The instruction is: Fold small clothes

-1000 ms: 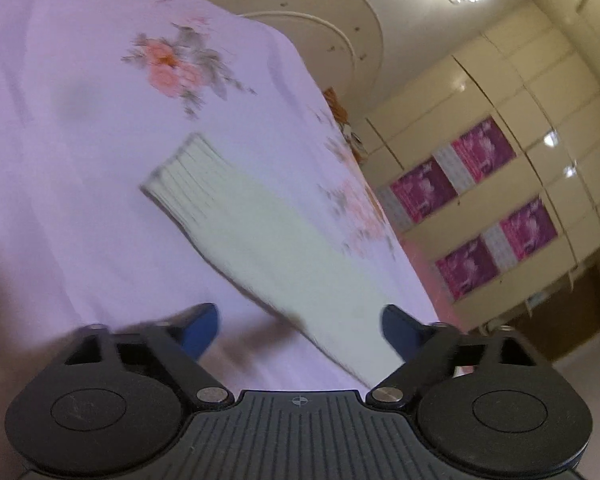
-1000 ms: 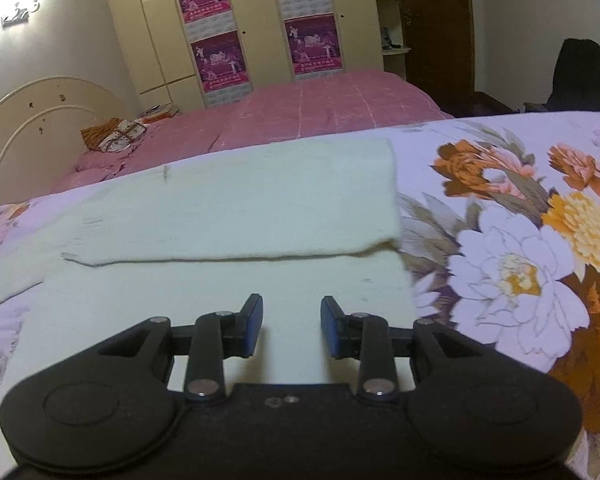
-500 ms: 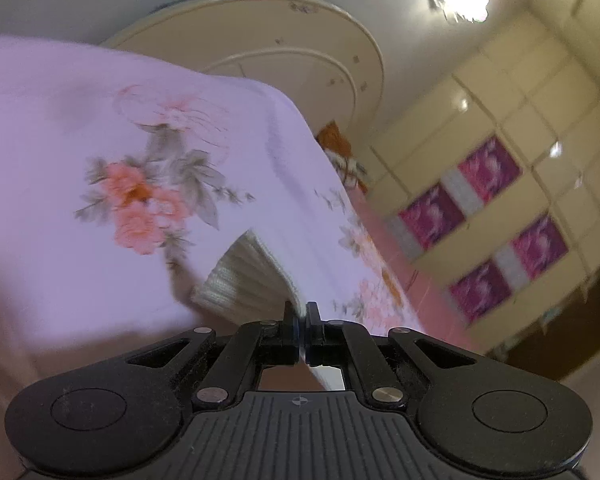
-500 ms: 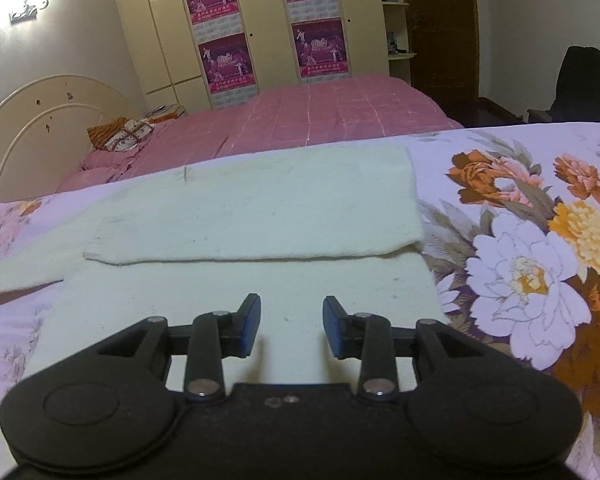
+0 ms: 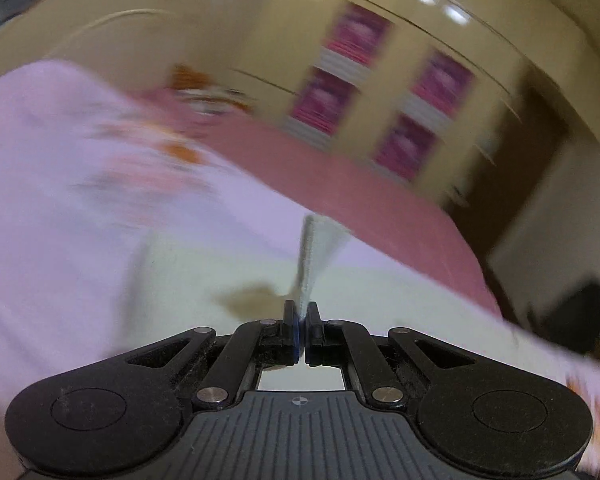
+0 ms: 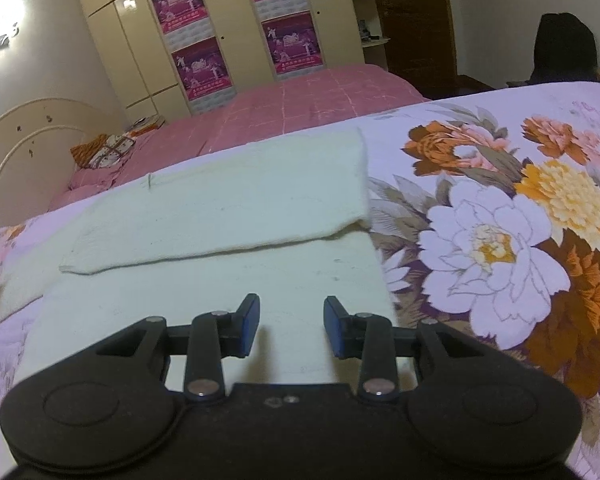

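Observation:
A cream knitted garment (image 6: pixel 228 264) lies flat on the floral bedspread (image 6: pixel 500 216); one sleeve (image 6: pixel 236 216) is folded across its far part. My right gripper (image 6: pixel 290 312) hovers open just above the garment's near part, nothing between its fingers. In the blurred left wrist view my left gripper (image 5: pixel 301 312) is shut on the other sleeve's ribbed cuff (image 5: pixel 314 256), which stands up out of the jaws, lifted above the garment's body (image 5: pixel 204 276).
A second bed with a pink cover (image 6: pixel 300 96) lies behind, beside cream wardrobes with purple posters (image 6: pixel 288 40). A rounded headboard (image 6: pixel 32 136) is at the left. A dark chair (image 6: pixel 564 48) stands at the far right. The floral bedspread stretches to the right of the garment.
My left gripper closed on the sleeve cuff, then swung it up and over toward the garment's body, rolling as it went. The right gripper edged slightly and stayed open.

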`<state>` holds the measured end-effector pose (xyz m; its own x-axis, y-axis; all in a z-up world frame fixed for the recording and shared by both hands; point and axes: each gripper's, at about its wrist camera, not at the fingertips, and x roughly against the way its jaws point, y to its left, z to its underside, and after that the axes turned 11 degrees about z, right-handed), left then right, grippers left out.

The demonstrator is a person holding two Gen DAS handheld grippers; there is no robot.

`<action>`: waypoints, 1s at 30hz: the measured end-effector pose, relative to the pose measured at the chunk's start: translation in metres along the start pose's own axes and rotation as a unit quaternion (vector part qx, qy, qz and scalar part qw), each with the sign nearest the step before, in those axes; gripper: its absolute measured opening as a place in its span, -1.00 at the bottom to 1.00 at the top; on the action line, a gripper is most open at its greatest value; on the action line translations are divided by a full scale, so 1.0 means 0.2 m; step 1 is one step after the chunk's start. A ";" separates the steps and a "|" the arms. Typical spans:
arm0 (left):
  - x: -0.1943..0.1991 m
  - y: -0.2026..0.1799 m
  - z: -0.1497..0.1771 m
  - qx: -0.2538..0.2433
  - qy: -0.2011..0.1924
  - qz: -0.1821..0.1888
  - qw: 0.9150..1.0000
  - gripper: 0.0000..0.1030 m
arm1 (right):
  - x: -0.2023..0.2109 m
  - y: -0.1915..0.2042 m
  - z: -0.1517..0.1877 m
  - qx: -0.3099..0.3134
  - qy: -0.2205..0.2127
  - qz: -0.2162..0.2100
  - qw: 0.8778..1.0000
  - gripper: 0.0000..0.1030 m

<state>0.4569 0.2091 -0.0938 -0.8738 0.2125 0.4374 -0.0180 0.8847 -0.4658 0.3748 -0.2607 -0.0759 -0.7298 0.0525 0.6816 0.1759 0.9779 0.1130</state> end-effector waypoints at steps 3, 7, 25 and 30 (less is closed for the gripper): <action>-0.13 -0.32 0.09 -0.047 0.028 0.034 0.998 -0.96 | 0.01 -0.04 -0.01 -0.004 -0.004 -0.003 1.000 -0.32; -0.29 -0.70 0.19 -0.100 0.059 0.061 0.991 -0.96 | 0.03 -0.14 -0.02 -0.015 -0.007 -0.006 1.000 -0.32; -0.36 -1.53 0.52 -0.221 0.095 0.113 0.964 0.62 | 0.01 -0.68 -0.08 -0.102 -0.005 -0.004 0.995 -0.23; -0.03 -1.35 0.46 -0.231 0.039 0.078 0.969 0.62 | -0.03 -0.57 -0.17 -0.112 -0.010 -0.062 0.992 -0.23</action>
<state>0.4232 -0.0693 -0.0411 -0.8083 0.3739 0.4548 0.3469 0.9266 -0.1453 0.3825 -0.3805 -0.0684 -0.7683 -0.0594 0.6373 0.2245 0.9074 0.3552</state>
